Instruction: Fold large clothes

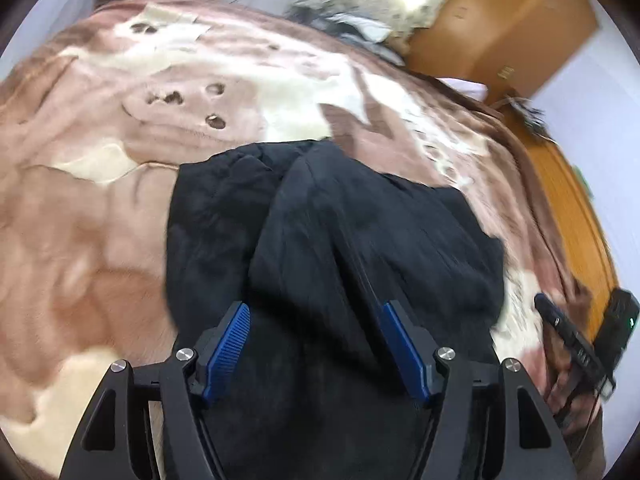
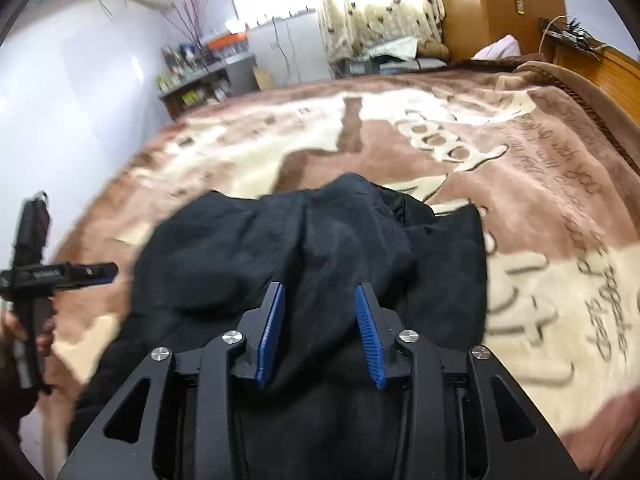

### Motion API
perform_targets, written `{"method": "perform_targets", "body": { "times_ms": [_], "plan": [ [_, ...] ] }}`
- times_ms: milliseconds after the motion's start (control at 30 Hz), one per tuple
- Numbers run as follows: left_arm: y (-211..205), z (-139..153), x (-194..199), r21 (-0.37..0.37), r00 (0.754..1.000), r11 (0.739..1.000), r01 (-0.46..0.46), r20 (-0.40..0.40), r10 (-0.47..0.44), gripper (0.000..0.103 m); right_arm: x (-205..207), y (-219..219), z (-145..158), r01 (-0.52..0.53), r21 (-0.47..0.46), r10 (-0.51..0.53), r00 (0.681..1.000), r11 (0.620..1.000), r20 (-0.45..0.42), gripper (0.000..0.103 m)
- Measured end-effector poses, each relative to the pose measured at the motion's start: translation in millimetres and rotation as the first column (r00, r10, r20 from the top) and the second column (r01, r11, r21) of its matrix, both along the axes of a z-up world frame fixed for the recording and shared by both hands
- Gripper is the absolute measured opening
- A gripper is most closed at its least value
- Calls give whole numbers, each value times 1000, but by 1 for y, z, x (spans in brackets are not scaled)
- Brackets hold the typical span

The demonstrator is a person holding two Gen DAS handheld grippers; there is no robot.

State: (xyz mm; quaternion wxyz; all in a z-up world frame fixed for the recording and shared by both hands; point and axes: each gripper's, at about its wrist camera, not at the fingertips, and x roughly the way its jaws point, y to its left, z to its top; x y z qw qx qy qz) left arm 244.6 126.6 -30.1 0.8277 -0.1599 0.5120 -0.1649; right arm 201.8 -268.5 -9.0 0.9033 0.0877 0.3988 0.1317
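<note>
- Left gripper [image 1: 316, 344], lower centre of its view: blue pads [image 1: 228, 344] standing wide apart, gripping nothing.
- Black garment [image 1: 320, 240] lying bunched on the brown-and-cream blanket [image 1: 80, 220], filling centre frame and spreading beneath and between the parted jaws.
- Right gripper [image 2: 320, 332], lower centre of its view: jaws also standing apart, the garment's dark folds passing under the gap and mounding just ahead; contact unclear through the blur.

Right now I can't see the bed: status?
Left gripper and right gripper: jaws open, holding nothing. Black garment bunched on blanket, unfolded. Nothing in the way.
</note>
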Motion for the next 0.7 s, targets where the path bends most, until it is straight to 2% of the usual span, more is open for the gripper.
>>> {"method": "perform_targets", "body": {
  "times_ms": [100, 167, 300, 367, 400, 467, 533, 567, 633, 700],
  "plan": [
    [21, 10, -55, 13, 999, 999, 37, -9, -37, 69, -58, -18, 18, 11, 29, -11, 1000, 1000, 8, 47],
    [31, 6, -89, 30, 998, 998, 60, -29, -59, 73, -94, -31, 19, 16, 44, -15, 1000, 999, -16, 50],
    [45, -25, -149, 43, 986, 994, 104, -134, -98, 74, -156, -50, -6, 65, 25, -62, 993, 998, -103, 61],
    [53, -37, -170, 54, 984, 994, 93, -158, -84, 74, -183, -58, -28, 95, 16, -91, 983, 995, -162, 61],
    [56, -39, -179, 53, 984, 995, 84, -159, -74, 74, -191, -62, -33, 101, 18, -96, 979, 995, -179, 61],
    [68, -42, -195, -2, 989, 999, 48, -141, -48, 74, -214, -69, -44, 131, 14, -127, 976, 991, -179, 62],
    [75, -44, -206, -20, 990, 1000, 24, -138, -27, 79, -227, -78, -51, 150, 52, -138, 973, 987, -184, 68],
    [75, -46, -208, -18, 989, 1000, 25, -144, -27, 81, -233, -82, -56, 165, 92, -145, 971, 982, -191, 75],
    [72, -54, -214, -15, 982, 999, 41, -182, -43, 81, -237, -88, -64, 183, 129, -153, 965, 975, -213, 76],
    [64, -59, -217, -10, 979, 998, 65, -194, -66, 81, -238, -89, -74, 195, 119, -164, 959, 974, -231, 76]
  ]
}}
